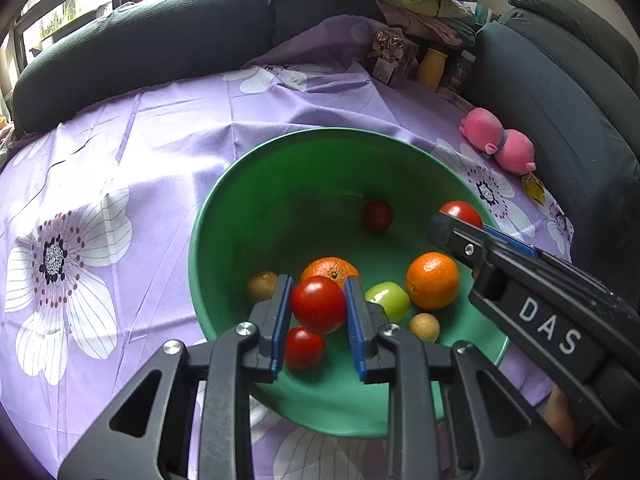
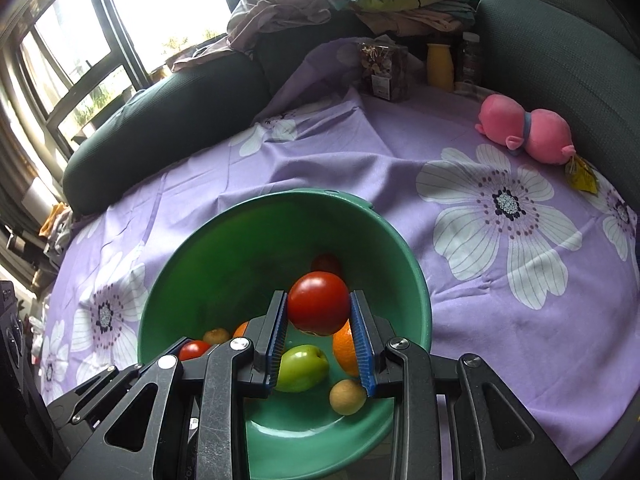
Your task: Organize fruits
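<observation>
A green bowl (image 1: 260,184) sits on the purple flowered cloth and holds several fruits. My left gripper (image 1: 318,300) is shut on a red tomato (image 1: 319,304) above the bowl's near side. My right gripper (image 2: 319,312) is shut on another red tomato (image 2: 319,308) over the bowl; it also shows in the left wrist view (image 1: 462,213). In the bowl lie two oranges (image 1: 433,280), a green apple (image 1: 388,301), a kiwi (image 1: 262,286), a small brown fruit (image 1: 425,327) and more tomatoes (image 1: 303,347).
A pink plush toy (image 1: 498,145) lies on the cloth at the right, beside a dark sofa cushion (image 1: 560,92). A yellow bottle (image 1: 431,69) and packets stand at the back. A long dark cushion (image 1: 140,48) borders the far left.
</observation>
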The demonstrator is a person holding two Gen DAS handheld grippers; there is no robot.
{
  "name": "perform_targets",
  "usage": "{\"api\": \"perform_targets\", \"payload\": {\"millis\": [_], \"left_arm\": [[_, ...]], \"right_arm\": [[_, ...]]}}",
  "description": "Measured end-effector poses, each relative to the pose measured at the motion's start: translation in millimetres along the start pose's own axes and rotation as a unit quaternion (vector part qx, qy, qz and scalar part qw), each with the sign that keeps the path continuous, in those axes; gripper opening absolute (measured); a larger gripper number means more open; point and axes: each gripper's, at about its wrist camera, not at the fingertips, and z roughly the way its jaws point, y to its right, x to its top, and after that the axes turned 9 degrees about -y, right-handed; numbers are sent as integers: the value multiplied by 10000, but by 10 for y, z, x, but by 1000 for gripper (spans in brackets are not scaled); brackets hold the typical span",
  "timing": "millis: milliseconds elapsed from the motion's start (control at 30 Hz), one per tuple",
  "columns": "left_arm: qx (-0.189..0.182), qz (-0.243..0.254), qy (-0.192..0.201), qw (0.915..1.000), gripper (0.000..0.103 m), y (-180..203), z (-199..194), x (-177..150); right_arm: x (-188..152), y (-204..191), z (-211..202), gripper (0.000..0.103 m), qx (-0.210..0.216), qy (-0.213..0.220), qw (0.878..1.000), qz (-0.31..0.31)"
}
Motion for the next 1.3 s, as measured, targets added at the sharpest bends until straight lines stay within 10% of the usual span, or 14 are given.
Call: {"api": "perform_targets", "payload": {"millis": [200,567,1300], "left_arm": [[-53,10,-24,10000,28,15,-44,-12],[117,-248,221,9994,88,-42,-323,22],[-102,-276,522,9982,88,-123,-505,-38]], "right_arm": [[5,0,-31,33,16,83,10000,21],[27,38,-202,43,219,330,9991,179],[38,12,-280,45,225,510,9981,248]]}}
